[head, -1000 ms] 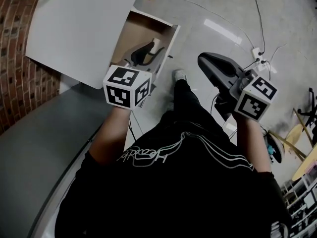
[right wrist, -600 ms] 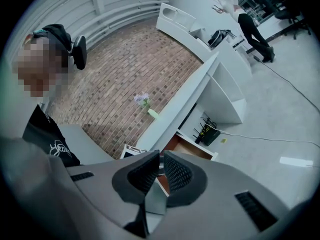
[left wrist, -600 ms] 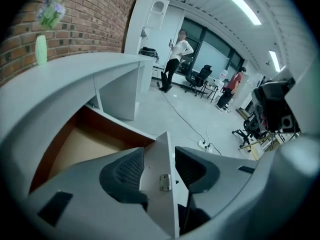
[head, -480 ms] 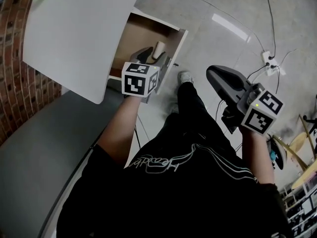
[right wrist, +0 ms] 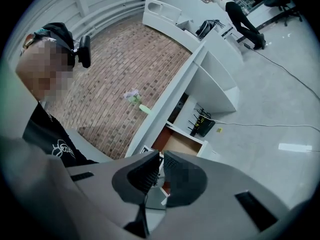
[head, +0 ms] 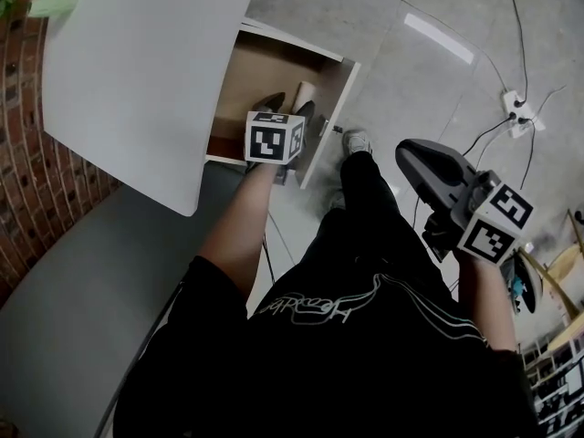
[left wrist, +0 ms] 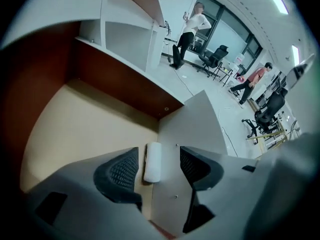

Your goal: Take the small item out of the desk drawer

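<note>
Small white roll (left wrist: 152, 162) lies on the drawer (left wrist: 75, 124) floor against its white front panel, long axis running away from the left gripper (left wrist: 156, 159). Its opening jaws straddle the roll without pressing. The right gripper (right wrist: 161, 165), closed and empty, is well outside the drawer.

Left gripper: the grey two-jaw left gripper (head: 288, 106) has pushed forward, and its jaws now reach deep into the open wooden desk drawer (left wrist: 90, 129).
Jaws: they are opening, wider than a moment ago, with the pads off the item.
Small item: the small white cylinder (left wrist: 152, 161), earlier up between the jaw tips, now lies loose on the drawer floor between them.
</note>
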